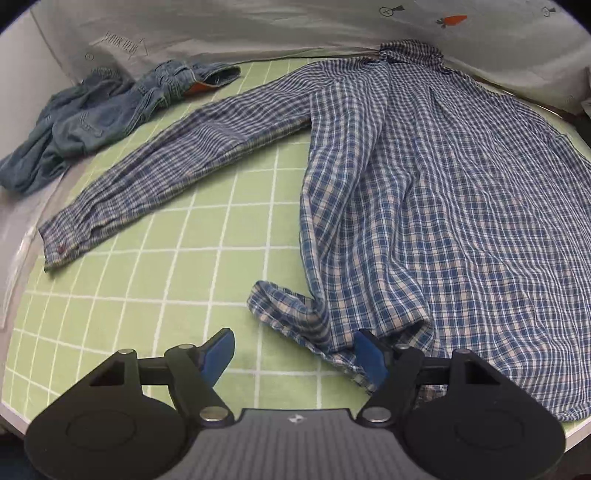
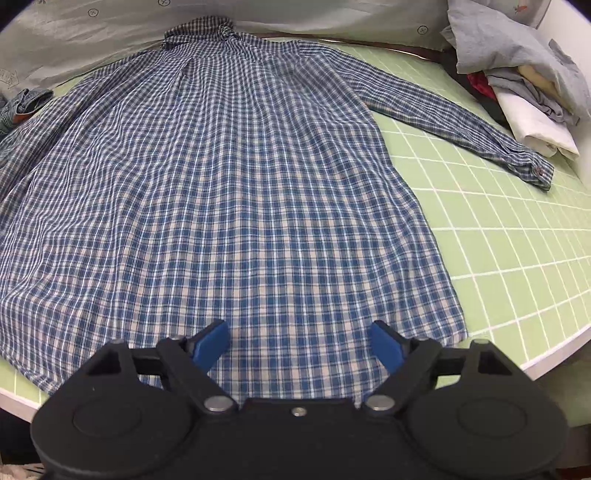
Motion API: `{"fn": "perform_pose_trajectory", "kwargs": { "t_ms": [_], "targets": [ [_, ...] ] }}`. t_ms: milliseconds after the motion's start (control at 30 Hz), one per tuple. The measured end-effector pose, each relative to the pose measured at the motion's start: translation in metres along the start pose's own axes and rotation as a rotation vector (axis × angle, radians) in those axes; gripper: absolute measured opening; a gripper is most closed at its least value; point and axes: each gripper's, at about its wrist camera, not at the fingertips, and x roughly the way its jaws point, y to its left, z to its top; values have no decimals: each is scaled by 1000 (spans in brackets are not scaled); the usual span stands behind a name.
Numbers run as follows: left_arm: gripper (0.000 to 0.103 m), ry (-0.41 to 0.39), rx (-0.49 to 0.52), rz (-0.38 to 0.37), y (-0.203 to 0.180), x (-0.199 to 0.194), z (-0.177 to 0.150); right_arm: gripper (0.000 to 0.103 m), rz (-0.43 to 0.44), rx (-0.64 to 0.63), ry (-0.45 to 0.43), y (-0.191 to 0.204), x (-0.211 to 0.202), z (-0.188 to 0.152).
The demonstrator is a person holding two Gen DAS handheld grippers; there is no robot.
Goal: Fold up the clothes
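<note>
Claws first: my left claw (image 1: 295,354) is spread wide just above the near edge of the tabletop (image 1: 155,280), its right blue pad touching or just over the rumpled corner of the plaid shirt (image 1: 424,206), though nothing is pinched between the pads. My right claw (image 2: 301,343) is likewise spread, hanging over the shirt's (image 2: 229,192) bottom hem with fabric showing in the gap but none gripped.

Beyond the pads, the shirt lies back-up and mostly flat on the green gridded mat (image 2: 509,236) that covers the tabletop. Its hem corner near my left claw is folded over on itself into a small bunch. One sleeve (image 1: 159,173) runs out to the left, cuff near the mat's edge; the other sleeve (image 2: 461,122) stretches out to the right, its cuff with a dark button lying flat on the mat. The collar sits at the far edge.

Farther off, a crumpled denim garment (image 1: 96,118) lies at the far left, partly off the mat. At the far right, a pile of clothes (image 2: 524,81), grey, white and red, sits beside the mat. A pale printed sheet (image 1: 258,26) hangs behind everything.
</note>
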Motion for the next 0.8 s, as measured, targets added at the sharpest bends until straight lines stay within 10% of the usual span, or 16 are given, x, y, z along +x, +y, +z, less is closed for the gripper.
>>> {"fn": "perform_pose_trajectory", "kwargs": {
  "t_ms": [400,633,800],
  "targets": [
    [72,-29,154,-188,-3,20,21,84,-40,66,9,15,-9,-3],
    [12,46,66,-234,17,18,19,86,-44,89,17,19,-8,-1],
    [7,64,-111,-341,44,-7,21,87,-34,113,27,20,-6,2]
  ]
}}
